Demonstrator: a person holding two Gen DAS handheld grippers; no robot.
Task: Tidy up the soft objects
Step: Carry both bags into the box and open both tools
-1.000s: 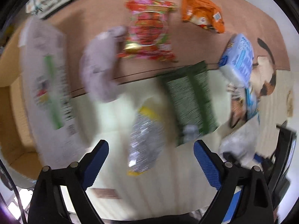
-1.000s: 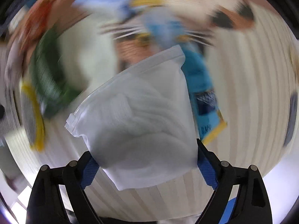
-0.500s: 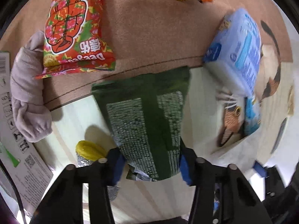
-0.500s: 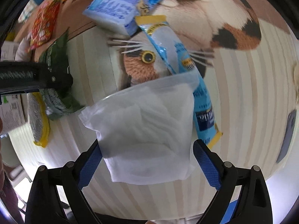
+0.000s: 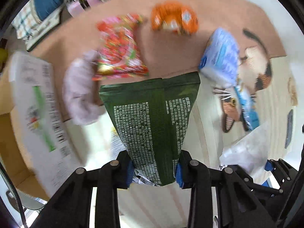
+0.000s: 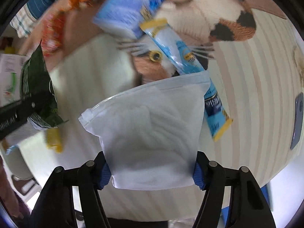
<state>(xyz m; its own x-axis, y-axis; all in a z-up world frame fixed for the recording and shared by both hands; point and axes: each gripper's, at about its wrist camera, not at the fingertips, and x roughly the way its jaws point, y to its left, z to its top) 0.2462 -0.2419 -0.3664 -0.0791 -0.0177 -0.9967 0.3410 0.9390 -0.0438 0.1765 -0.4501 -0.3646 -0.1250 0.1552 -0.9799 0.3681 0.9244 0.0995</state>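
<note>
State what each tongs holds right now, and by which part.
Left tongs: dark green packet, clamped at its near bottom end. Right tongs: white zip pouch, jaws closing on its bottom end's side edges.

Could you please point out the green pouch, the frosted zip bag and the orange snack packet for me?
green pouch (image 5: 152, 117): left wrist view, on its printed back panel.
frosted zip bag (image 6: 152, 133): right wrist view, on the middle of its white front.
orange snack packet (image 5: 173, 20): left wrist view, on its blurred centre.

Bare striped mat (image 6: 256, 87) rightward

Green packet (image 5: 153, 121) in left gripper (image 5: 154, 172)
</note>
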